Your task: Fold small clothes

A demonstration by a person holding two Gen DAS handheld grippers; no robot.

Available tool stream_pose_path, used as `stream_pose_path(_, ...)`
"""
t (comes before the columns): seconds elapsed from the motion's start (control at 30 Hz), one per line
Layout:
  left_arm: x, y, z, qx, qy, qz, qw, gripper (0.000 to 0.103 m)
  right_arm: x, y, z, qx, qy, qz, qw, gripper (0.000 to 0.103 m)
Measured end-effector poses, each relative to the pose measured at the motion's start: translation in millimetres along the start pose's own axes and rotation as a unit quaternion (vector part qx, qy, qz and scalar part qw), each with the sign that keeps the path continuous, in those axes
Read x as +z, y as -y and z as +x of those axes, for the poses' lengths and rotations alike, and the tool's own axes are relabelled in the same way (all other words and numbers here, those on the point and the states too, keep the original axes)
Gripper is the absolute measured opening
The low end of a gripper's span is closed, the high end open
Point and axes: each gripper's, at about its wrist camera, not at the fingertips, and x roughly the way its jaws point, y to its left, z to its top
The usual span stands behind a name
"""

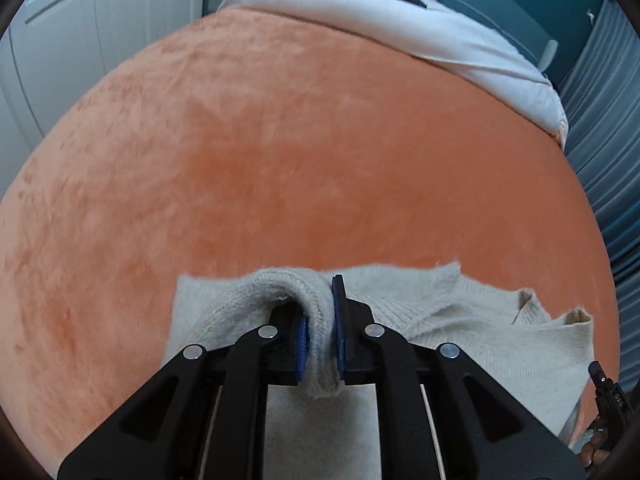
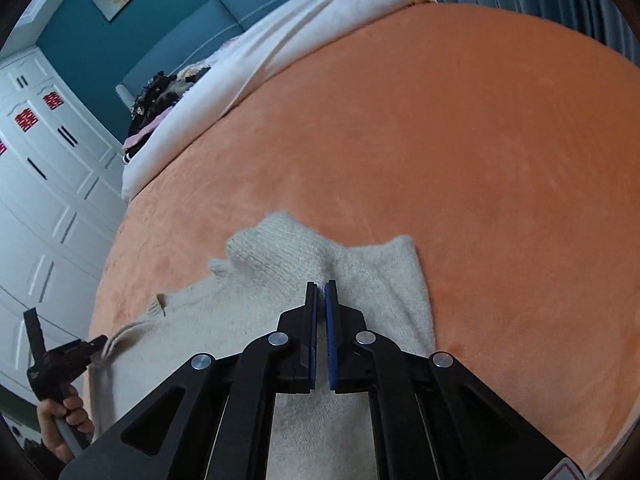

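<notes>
A small cream knitted sweater [image 1: 460,320] lies on the orange blanket [image 1: 300,152] near the front edge. My left gripper [image 1: 320,336] is shut on a folded ribbed sleeve of the sweater, which drapes over its left finger. In the right wrist view the sweater [image 2: 224,320] spreads under my right gripper [image 2: 321,312], whose blue pads are nearly together above the knit with no cloth visibly between them. The left gripper also shows in the right wrist view [image 2: 64,356] at the sweater's left edge.
A white duvet [image 1: 400,20] is bunched at the head of the bed with dark and pink clothes [image 2: 160,104] piled on it. White wardrobe doors [image 2: 44,184] stand to one side, grey curtains [image 1: 600,140] to the other. Orange blanket [image 2: 460,160] stretches beyond the sweater.
</notes>
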Motion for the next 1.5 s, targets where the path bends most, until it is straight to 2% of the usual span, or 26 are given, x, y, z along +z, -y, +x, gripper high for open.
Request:
stream_pose_path(0.03, 1.5, 1.5, 9.0, 0.009, -0.011, 0.004, 0.9999, 0.012, -1.7, -1.0, 5.5, -0.003, -0.003, -0.005, 1.0, 0.003)
stream_pose_path(0.13, -0.5, -4.6, 44.1, 0.025, -0.065, -0.009, 0.9975, 0.015, -10.9, 12.5, 45.3, -0.034, -0.071, 0.004, 0.997, 0.003)
stream_pose_path(0.17, -1.6, -7.5, 37.9, 0.012, -0.058, -0.021, 0.998, 0.014, -15.3, 12.9, 44.1, -0.034, -0.066, 0.004, 0.997, 0.003)
stream_pose_path(0.2, -0.4, -11.2, 28.1, -0.006, -0.049, -0.035, 0.9982, 0.021, -12.2, 8.7, 36.3, -0.034, -0.059, 0.004, 0.998, 0.009)
stream_pose_path(0.23, -0.9, -14.1, 14.8, -0.026, -0.039, -0.046, 0.9978, 0.049, -8.8, 2.1, 25.2, -0.032, -0.052, 0.003, 0.998, 0.02)
stream_pose_path(0.27, -2.6, -17.1, 1.4, -0.03, -0.025, -0.052, 0.9979, 0.069, -7.6, -3.0, 13.7, -0.031, -0.042, -0.001, 0.999, 0.023)
stream_pose_path(0.3, -8.2, -22.1, -23.2, -0.023, 0.016, -0.053, 0.9982, 0.092, -8.3, -4.7, 2.9, -0.028, -0.036, -0.003, 0.999, 0.029)
stream_pose_path(0.33, -15.2, -25.8, -42.1, -0.02, 0.049, -0.044, 0.9977, 0.093, -10.9, -6.7, -9.5, -0.021, -0.03, -0.006, 0.999, 0.037)
stream_pose_path(0.37, -21.8, -28.4, -54.3, -0.021, 0.057, -0.028, 0.9977, 0.093, -15.7, -4.8, -18.9, -0.019, -0.029, -0.006, 0.999, 0.041)
stream_pose_path(0.4, -30.5, -33.4, -63.4, -0.016, 0.047, -0.014, 0.9987, 0.093, -23.1, -1.2, -27.9, -0.021, -0.032, -0.005, 0.999, 0.048)
stream_pose_path(0.47, -56.2, -49.2, -72.4, 0.0, 0.018, -0.015, 0.9997, 0.093, -43.5, 10.4, -41.3, -0.031, -0.05, -0.008, 0.998, 0.051)
stream_pose_path(0.53, -85.9, -66.1, -73.5, -0.002, -0.008, -0.034, 0.9994, 0.093, -69.0, 17.3, -47.8, -0.042, -0.071, -0.007, 0.997, 0.058)
stream_pose_path(0.63, -126.4, -88.3, -60.6, 0.005, -0.062, -0.088, 0.9942, 0.09, -97.2, 23.4, -49.9, -0.054, -0.086, -0.004, 0.995, 0.054)
stream_pose_path(0.67, -136.3, -94.0, -54.2, 0.006, -0.077, -0.109, 0.9911, 0.086, -101.3, 23.3, -50.1, -0.058, -0.086, -0.006, 0.995, 0.048)
stream_pose_path(0.7, -142.9, -94.6, -56.9, 0.011, -0.067, -0.116, 0.991, 0.076, -101.7, 22.2, -50.7, -0.059, -0.084, -0.004, 0.995, 0.03)
stream_pose_path(0.73, -144.0, -90.2, -63.6, 0.013, -0.055, -0.107, 0.9926, 0.052, -97.5, 18.7, -53.6, -0.054, -0.08, -0.001, 0.995, 0.022)
stream_pose_path(0.77, -142.3, -86.5, -67.8, -0.01, -0.058, -0.1, 0.9932, 0.04, -91.2, 14.2, -62.1, -0.046, -0.065, -0.001, 0.997, 0.017)
stream_pose_path(0.83, -134.7, -82.0, -79.0, 0.002, -0.059, -0.098, 0.9934, 0.028, -76.5, 10.2, -89.2, -0.02, -0.027, 0.005, 0.999, 0.014)
stream_pose_path(0.9, -131.4, -84.8, -81.7, 0.01, -0.067, -0.097, 0.9929, 0.024, -65.5, 11.5, -110.0, -0.001, -0.004, 0.014, 1.0, 0.013)
stream_pose_path(1.0, -143.9, -97.5, -67.0, 0.02, -0.09, -0.106, 0.99, 0.024, -73.2, 25.3, -97.3, -0.039, -0.038, -0.004, 0.999, 0.012)
stream_pose_path(1.07, -147.2, -98.2, -64.6, 0.027, -0.08, -0.099, 0.9915, 0.026, -101.0, 53.4, -51.9, -0.071, -0.129, 0.006, 0.989, 0.013)
stream_pose_path(1.2, -137.5, -88.7, -84.6, 0.042, -0.074, -0.089, 0.9924, 0.026, -91.9, 45.3, -78.0, -0.065, -0.081, 0.039, 0.994, 0.018)
stream_pose_path(1.27, -127.1, -74.9, -106.1, 0.042, -0.043, -0.071, 0.9957, 0.025, -75.5, 24.1, -100.1, -0.081, -0.041, 0.014, 0.996, 0.021)
stream_pose_path(1.33, -112.6, -53.8, -122.9, 0.046, -0.005, -0.043, 0.998, 0.026, -58.7, -8.5, -114.4, -0.071, -0.005, -0.033, 0.997, 0.021)
stream_pose_path(1.43, -93.8, -23.5, -108.8, 0.048, 0.001, -0.011, 0.9988, 0.032, -45.0, -53.3, -99.9, -0.042, -0.012, -0.089, 0.995, 0.019)
stream_pose_path(1.5, -92.5, -15.6, -77.4, 0.075, -0.026, -0.001, 0.9969, 0.032, -53.0, -76.7, -70.4, -0.053, -0.033, -0.129, 0.99, 0.018)
